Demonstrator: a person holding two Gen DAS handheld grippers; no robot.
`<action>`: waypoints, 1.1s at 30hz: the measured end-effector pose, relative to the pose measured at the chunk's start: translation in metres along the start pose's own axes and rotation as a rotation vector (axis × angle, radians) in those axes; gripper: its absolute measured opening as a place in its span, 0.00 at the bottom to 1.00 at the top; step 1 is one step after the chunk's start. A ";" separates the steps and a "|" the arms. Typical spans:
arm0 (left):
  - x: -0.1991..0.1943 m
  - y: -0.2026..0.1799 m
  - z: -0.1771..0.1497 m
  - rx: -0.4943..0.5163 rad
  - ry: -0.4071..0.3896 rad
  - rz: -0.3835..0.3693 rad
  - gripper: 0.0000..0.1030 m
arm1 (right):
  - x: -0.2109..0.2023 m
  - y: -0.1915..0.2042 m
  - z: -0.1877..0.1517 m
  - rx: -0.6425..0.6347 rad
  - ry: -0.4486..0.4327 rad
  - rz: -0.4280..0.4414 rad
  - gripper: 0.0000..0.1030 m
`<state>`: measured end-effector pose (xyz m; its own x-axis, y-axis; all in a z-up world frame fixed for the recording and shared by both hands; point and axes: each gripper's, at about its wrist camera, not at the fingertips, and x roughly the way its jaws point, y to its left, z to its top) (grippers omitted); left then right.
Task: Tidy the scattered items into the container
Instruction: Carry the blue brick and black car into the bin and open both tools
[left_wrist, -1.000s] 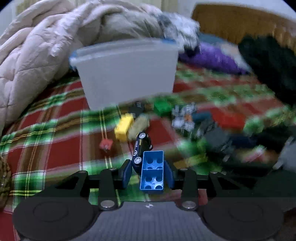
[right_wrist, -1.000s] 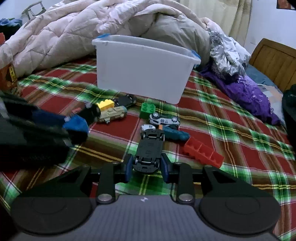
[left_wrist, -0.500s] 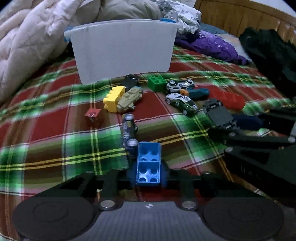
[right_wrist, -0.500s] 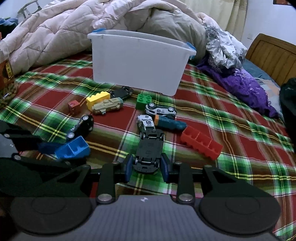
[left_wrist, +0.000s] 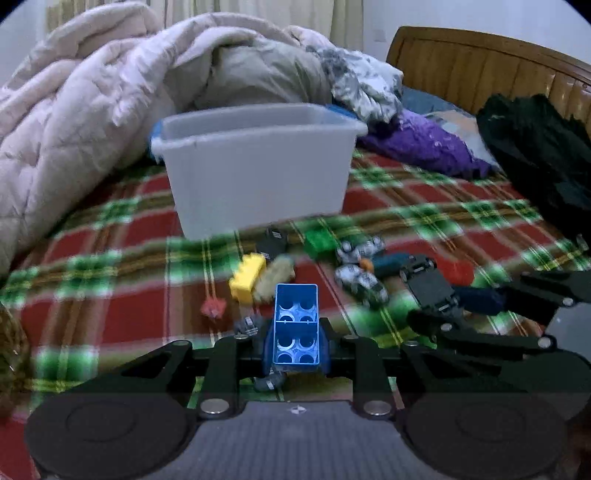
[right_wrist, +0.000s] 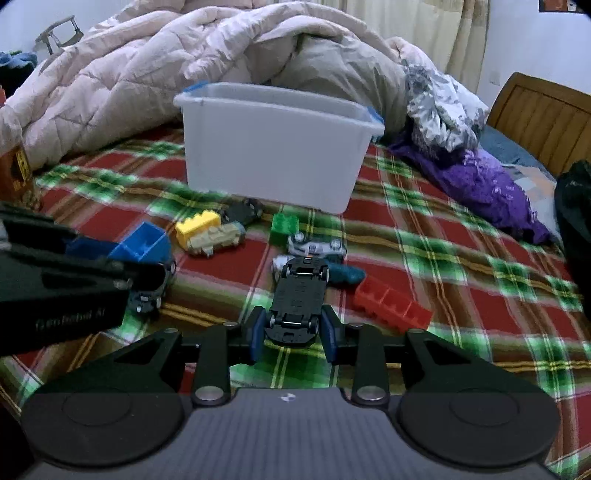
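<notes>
A white plastic bin (left_wrist: 255, 177) stands dead ahead of both my grippers on the plaid bedspread (right_wrist: 424, 236), its rim open at the top and a heaped quilt (left_wrist: 92, 110) pressing in behind it and to the left. Between my tools and the bin's near wall lies a strip of scattered toys: a yellow brick (right_wrist: 197, 224), a tan truck (right_wrist: 218, 240), a green brick (right_wrist: 284, 223), a red brick (right_wrist: 391, 302) off to the right. Purple cloth (right_wrist: 480, 184) and a wooden headboard (left_wrist: 480, 62) bound the right side.

My left gripper (left_wrist: 295, 345) is clamped on a blue brick (left_wrist: 296, 325), hollow underside up, lifted clear of the bedspread. My right gripper (right_wrist: 293, 332) is closed on a black toy car (right_wrist: 299, 299), turned belly-up, its nose pointing toward the bin. A dark toy car (right_wrist: 151, 291) sits just under the left tool.
</notes>
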<state>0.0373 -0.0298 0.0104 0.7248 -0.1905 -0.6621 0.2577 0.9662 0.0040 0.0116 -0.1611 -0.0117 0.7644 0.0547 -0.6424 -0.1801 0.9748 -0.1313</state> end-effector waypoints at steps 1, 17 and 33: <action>-0.002 0.000 0.004 0.003 -0.014 0.006 0.26 | -0.001 0.000 0.004 0.000 -0.001 -0.005 0.34; 0.004 0.029 0.088 -0.021 -0.151 0.082 0.26 | 0.002 -0.011 0.093 -0.026 -0.144 -0.013 0.34; 0.078 0.073 0.195 -0.032 -0.217 0.148 0.26 | 0.073 -0.026 0.181 -0.038 -0.240 -0.020 0.34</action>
<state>0.2367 -0.0083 0.1051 0.8739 -0.0762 -0.4801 0.1207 0.9907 0.0625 0.1840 -0.1434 0.0819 0.8925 0.0901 -0.4420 -0.1835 0.9676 -0.1733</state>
